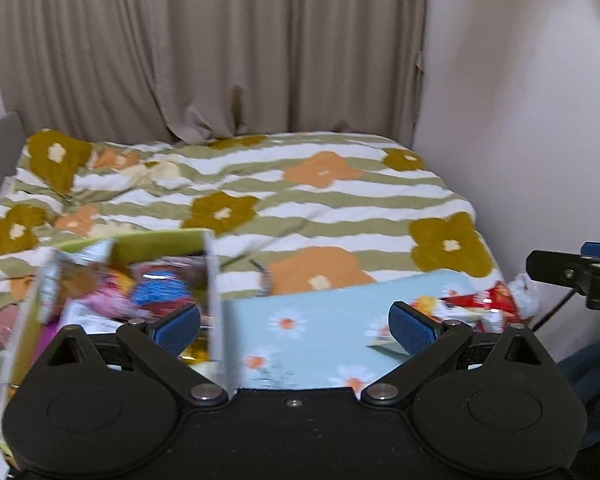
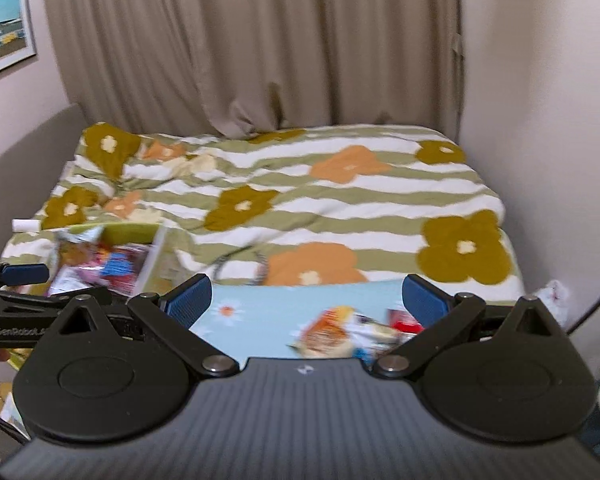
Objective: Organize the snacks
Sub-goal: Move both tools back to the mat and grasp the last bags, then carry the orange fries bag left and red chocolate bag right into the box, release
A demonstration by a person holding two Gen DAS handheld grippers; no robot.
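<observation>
- Both tools are held wide apart at the pads: the left gripper (image 1: pixel 294 324) and the right gripper (image 2: pixel 306 298) each show a broad gap between the blue pads, and nothing is gripped by either.
- A box (image 1: pixel 214 276) with a green inner wall is seen at the left, on the floral bedspread (image 1: pixel 340 204). It is already partly filled with bright snack packets (image 1: pixel 156 288); the pictures are blurred and the individual packets cannot be told apart.
- A light-blue daisy-print surface (image 1: pixel 300 320) lies in front of the bedspread. On it, loose snacks (image 2: pixel 332 334) remain at the right, among them an orange-and-white packet and a red one.
- The right gripper is placed just above and before these loose snacks; the left gripper is placed beside the box wall.
- The step in hand is judged to be the fetching of a further loose packet, with the task partly done.
- For the next move, the right gripper should be lowered over a single packet, closed on an edge, and carried left to the box. Soft, slippery wrappers are to be expected, so a firm pinch is called for.
</observation>
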